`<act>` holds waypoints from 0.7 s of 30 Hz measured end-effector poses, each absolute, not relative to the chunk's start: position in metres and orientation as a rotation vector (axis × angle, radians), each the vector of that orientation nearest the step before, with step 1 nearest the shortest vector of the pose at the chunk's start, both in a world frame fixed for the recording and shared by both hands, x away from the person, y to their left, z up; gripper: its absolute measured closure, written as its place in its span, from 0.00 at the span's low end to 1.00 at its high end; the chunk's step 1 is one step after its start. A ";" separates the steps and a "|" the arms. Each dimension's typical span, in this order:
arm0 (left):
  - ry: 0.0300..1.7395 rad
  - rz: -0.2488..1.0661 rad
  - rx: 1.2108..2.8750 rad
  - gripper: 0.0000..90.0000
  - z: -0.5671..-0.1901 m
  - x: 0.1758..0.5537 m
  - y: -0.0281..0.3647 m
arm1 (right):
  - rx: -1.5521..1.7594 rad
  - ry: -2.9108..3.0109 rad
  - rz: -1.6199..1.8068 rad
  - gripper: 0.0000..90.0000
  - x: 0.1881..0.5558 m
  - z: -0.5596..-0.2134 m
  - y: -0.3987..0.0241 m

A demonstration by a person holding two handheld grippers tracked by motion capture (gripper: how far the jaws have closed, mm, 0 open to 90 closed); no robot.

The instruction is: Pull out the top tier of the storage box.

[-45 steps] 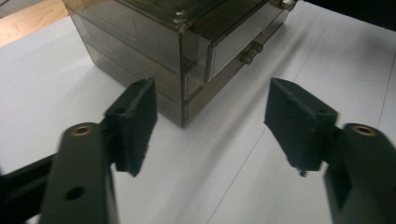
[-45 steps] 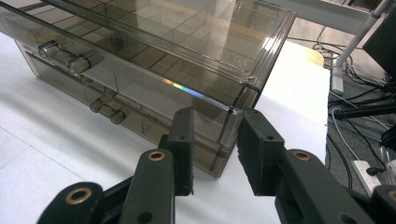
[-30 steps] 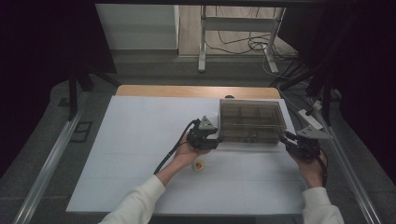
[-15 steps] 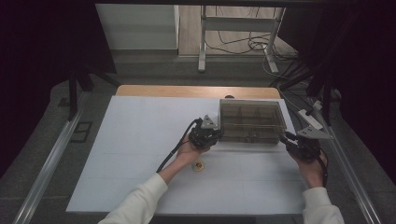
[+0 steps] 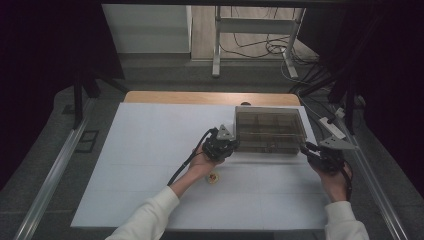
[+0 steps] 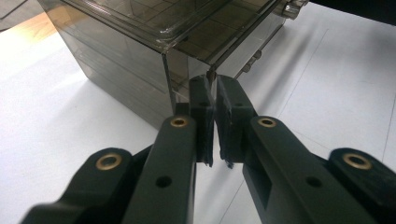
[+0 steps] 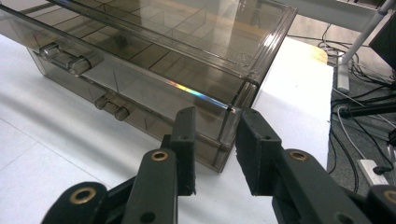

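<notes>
Hand-held gripper, left (image 5: 221, 145): I see it at the near left corner of the smoky plastic box (image 5: 269, 129) on the white bench (image 5: 150, 150). Left gripper view: its jaws, just closed, pinch the box's lid edge (image 6: 211, 77). Right gripper view: right hand-held gripper (image 7: 215, 126), part open, straddles the box's (image 7: 154, 60) corner without touching.

High overhead, two close views, shared box (image 5: 270, 130)
</notes>
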State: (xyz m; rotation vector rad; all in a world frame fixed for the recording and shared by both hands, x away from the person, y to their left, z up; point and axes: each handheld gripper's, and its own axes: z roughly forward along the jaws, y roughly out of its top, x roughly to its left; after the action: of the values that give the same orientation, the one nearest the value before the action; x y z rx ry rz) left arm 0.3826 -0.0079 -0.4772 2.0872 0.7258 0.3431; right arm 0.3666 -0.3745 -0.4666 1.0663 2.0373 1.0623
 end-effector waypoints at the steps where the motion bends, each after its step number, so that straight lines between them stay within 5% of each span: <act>1: 0.725 0.342 2.087 0.94 -0.477 0.382 -0.008 | 1.067 2.037 1.064 0.76 0.366 -0.467 -0.375; 21: 0.705 0.339 2.105 0.94 -0.476 0.375 -0.008 | 1.060 2.047 1.063 0.77 0.358 -0.466 -0.376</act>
State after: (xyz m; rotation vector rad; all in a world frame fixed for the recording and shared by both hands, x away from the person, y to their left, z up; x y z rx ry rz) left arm 0.3754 -0.0077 -0.4764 2.1048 0.7055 0.3388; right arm 0.3582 -0.3761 -0.4659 1.0597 2.0469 1.0629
